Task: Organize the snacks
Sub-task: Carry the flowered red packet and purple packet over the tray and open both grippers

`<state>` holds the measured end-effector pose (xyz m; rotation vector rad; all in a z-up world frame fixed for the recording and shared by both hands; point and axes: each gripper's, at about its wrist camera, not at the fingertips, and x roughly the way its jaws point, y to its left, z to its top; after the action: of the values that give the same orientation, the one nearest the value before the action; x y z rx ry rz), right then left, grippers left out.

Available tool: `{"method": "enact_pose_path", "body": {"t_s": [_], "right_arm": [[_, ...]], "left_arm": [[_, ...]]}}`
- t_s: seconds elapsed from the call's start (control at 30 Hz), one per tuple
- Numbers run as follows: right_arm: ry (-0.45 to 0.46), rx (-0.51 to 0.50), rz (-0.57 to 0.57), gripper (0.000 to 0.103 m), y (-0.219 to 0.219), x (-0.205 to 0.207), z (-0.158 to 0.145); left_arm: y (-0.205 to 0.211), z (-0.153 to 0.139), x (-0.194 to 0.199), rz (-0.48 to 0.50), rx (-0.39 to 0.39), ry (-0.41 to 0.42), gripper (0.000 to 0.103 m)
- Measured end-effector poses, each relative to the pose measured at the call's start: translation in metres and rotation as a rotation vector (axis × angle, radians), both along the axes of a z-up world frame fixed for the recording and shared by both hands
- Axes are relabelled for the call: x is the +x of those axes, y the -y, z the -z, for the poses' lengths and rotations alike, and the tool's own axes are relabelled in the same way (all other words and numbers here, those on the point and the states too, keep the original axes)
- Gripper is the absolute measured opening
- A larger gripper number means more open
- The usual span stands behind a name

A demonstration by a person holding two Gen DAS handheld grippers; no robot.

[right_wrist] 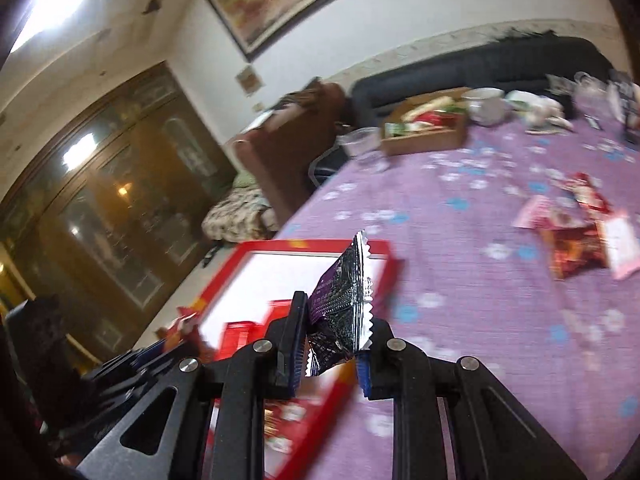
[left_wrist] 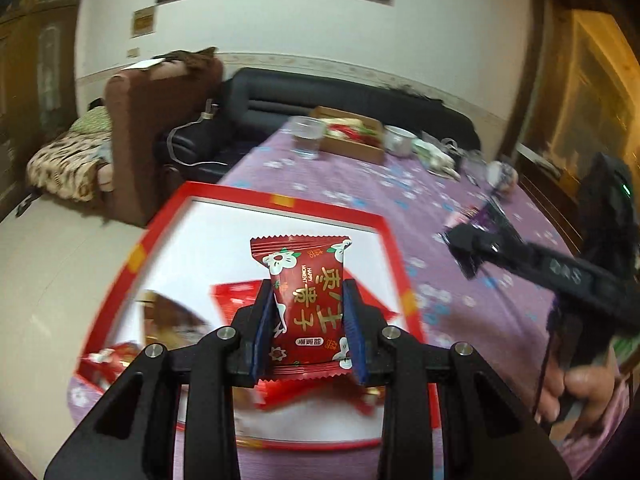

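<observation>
My left gripper (left_wrist: 308, 300) is shut on a red snack packet (left_wrist: 310, 292) with gold characters, held above a red-rimmed white box (left_wrist: 288, 204) that holds several red packets (left_wrist: 236, 300). My right gripper (right_wrist: 338, 316) is shut on a purple and silver foil packet (right_wrist: 346, 292), just over the box's right rim (right_wrist: 380, 248). In the left wrist view the right gripper (left_wrist: 472, 244) is to the right of the box, over the purple tablecloth (left_wrist: 360, 184).
Loose red and pink packets (right_wrist: 576, 232) lie on the cloth at the right. A brown tray of snacks (left_wrist: 352, 132), a glass (left_wrist: 306, 136), a white cup (left_wrist: 398, 140) and clutter stand at the table's far end. Sofas stand beyond the table.
</observation>
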<state>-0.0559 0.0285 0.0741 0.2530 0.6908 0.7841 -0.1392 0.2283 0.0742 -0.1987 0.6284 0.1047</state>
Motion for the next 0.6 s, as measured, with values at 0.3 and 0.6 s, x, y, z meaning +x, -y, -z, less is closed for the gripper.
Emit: {"method": "enact_pose_path", "body": {"t_s": [0.3,0.6], "right_arm": [[-0.026,0.067,-0.103,0.023,-0.043,-0.01,0.025],[0.025,0.108,-0.161,0.023,-0.053,-0.024,0.03]], "left_arm": [[-0.023,0.009,0.001,-0.085,0.056,0.026,0.03],[-0.03,0.014,0.007,-0.096,0.083,0.025,0.03]]}}
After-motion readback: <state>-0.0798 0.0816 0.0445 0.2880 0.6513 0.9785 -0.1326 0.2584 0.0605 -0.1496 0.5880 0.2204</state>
